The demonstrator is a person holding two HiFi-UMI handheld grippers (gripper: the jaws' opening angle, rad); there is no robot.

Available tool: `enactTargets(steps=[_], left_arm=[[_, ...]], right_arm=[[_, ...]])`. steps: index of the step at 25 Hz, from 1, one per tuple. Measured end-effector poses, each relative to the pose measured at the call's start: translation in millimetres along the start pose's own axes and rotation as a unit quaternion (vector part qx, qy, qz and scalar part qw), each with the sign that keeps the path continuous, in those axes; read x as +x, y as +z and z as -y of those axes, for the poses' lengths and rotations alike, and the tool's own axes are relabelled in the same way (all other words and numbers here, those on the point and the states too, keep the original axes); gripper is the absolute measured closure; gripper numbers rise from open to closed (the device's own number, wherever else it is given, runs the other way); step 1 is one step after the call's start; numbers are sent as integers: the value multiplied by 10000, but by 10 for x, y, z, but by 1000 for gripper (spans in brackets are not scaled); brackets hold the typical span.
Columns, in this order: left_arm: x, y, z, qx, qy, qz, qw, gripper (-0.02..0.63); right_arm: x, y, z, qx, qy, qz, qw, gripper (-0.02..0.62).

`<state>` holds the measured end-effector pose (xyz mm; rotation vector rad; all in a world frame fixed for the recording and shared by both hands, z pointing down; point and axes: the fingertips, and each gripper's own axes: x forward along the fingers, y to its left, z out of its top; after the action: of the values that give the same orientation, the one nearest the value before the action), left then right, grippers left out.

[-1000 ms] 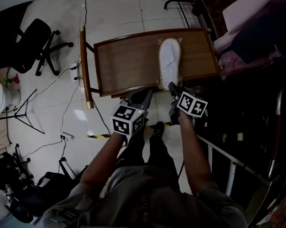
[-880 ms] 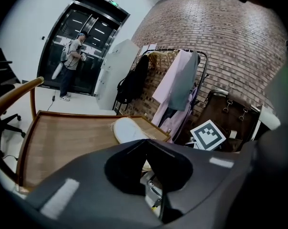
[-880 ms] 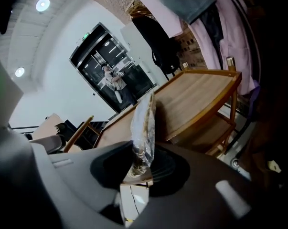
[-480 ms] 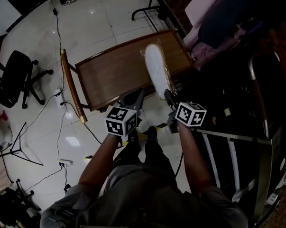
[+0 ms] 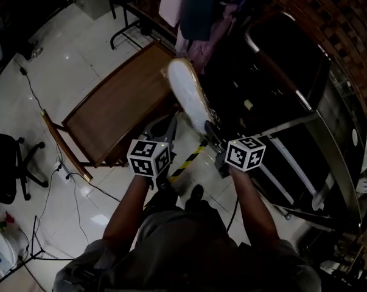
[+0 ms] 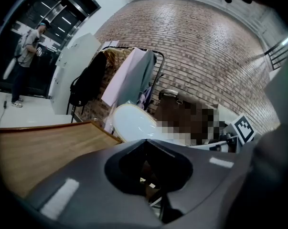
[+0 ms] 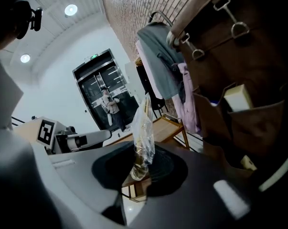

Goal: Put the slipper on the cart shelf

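Note:
The white slipper (image 5: 186,93), wrapped in clear plastic, hangs in the air past the corner of the wooden table (image 5: 113,111). My right gripper (image 5: 209,128) is shut on its near end. In the right gripper view the plastic-wrapped slipper (image 7: 144,128) stands edge-on from between the jaws of the right gripper (image 7: 140,168). The dark cart (image 5: 286,84) lies just right of the slipper, with small items on its shelf (image 5: 247,105). My left gripper (image 5: 170,125) hovers beside the table, jaws together and empty. The left gripper view shows the slipper (image 6: 134,123) beyond the left gripper (image 6: 144,141).
A clothes rack with hanging garments (image 5: 195,11) stands behind the table and cart. Yellow-black tape (image 5: 189,159) marks the floor below the grippers. An office chair (image 5: 3,175) and cables (image 5: 49,175) are at the left. A person (image 6: 29,42) stands far off by a doorway.
The slipper lay on the table with the right gripper at its near end; now it is lifted off and carried right, toward the cart. The whole view has swung right.

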<state>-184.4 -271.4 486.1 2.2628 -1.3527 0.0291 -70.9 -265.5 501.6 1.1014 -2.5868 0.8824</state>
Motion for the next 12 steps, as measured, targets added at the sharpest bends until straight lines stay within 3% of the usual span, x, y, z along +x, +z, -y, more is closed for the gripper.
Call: enactTargets(steps=[12], left_arm=[[339,-276,1574,439,-562,-222,9972,598]], right_arm=[[-1761,-332,373,120,-210,442,9987,541]])
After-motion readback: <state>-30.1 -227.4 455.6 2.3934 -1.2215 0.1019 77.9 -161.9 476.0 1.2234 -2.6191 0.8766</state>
